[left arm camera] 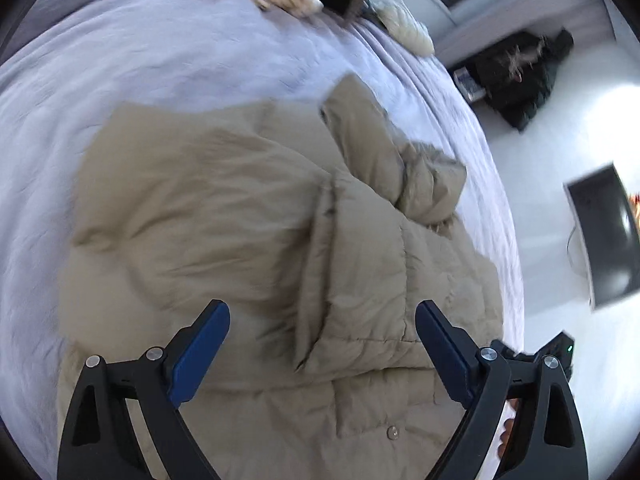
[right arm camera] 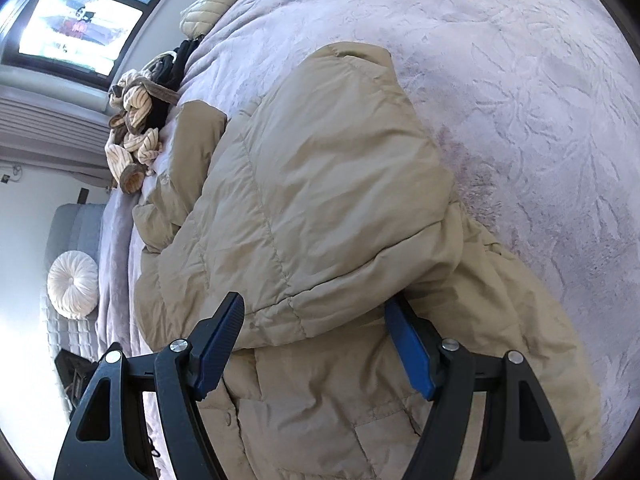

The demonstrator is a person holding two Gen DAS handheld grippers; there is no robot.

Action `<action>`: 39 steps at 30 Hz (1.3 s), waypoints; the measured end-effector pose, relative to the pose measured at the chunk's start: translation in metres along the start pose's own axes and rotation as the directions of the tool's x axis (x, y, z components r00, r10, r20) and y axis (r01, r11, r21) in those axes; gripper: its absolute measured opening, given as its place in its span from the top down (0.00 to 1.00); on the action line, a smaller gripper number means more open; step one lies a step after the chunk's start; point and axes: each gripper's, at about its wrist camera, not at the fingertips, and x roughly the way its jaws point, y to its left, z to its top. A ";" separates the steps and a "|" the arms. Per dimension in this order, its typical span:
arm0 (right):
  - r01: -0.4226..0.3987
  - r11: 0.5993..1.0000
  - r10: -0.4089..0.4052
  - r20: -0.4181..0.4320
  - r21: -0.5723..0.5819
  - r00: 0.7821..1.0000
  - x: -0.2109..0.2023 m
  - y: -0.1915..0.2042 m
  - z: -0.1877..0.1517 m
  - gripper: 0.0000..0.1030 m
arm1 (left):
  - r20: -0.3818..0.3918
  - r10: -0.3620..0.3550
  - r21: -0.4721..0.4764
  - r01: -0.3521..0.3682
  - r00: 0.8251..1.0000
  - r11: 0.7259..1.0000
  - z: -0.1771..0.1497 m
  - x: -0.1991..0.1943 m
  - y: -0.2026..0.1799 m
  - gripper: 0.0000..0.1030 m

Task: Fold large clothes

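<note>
A beige puffer jacket (left arm camera: 200,208) lies crumpled on a lavender bedspread (left arm camera: 160,60), one sleeve (left arm camera: 360,128) stretched toward the bed's far edge. My left gripper (left arm camera: 322,308) hovers over the jacket's near part, jaws wide open and nothing between its blue pads. In the right wrist view a thick folded-over layer of the jacket (right arm camera: 320,168) fills the gap of my right gripper (right arm camera: 315,302). Its left pad sits against the fold's hem and its right pad is tucked under the fold, partly hidden.
A pile of striped cream and dark clothes (right arm camera: 136,120) sits at the bed's edge near a window (right arm camera: 76,20). A round white cushion (right arm camera: 74,284) lies beside the bed. Black clothing (left arm camera: 520,76) and a dark screen (left arm camera: 608,236) lie on the white floor.
</note>
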 end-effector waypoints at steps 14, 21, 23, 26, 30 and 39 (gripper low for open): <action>0.073 0.996 -0.073 0.004 -0.059 0.997 0.018 0.003 0.007 0.92 | -0.063 0.079 0.100 -0.073 0.995 0.992 -0.021 0.027 -0.004 0.88; 0.045 0.976 -0.062 -0.074 -0.215 0.995 -0.003 0.023 -0.004 0.84 | -0.065 0.101 0.095 -0.095 0.993 0.991 -0.017 0.033 -0.005 0.88; 0.018 0.961 -0.027 -0.027 -0.277 0.999 -0.024 0.033 -0.005 0.84 | -0.070 0.103 0.104 -0.095 0.992 0.990 -0.017 0.033 -0.003 0.88; 0.056 0.951 -0.031 0.087 -0.303 0.996 -0.046 0.042 0.013 0.84 | -0.074 0.112 0.108 -0.103 0.991 0.989 -0.014 0.038 -0.006 0.88; 0.145 0.950 -0.108 0.144 -0.276 0.984 -0.031 0.041 0.050 0.84 | -0.074 0.132 0.120 -0.123 0.988 0.985 -0.013 0.046 -0.014 0.88; 0.226 0.952 -0.213 0.084 -0.207 0.973 0.024 0.005 0.067 0.89 | -0.049 0.156 0.145 -0.147 0.987 0.978 -0.010 0.021 -0.028 0.88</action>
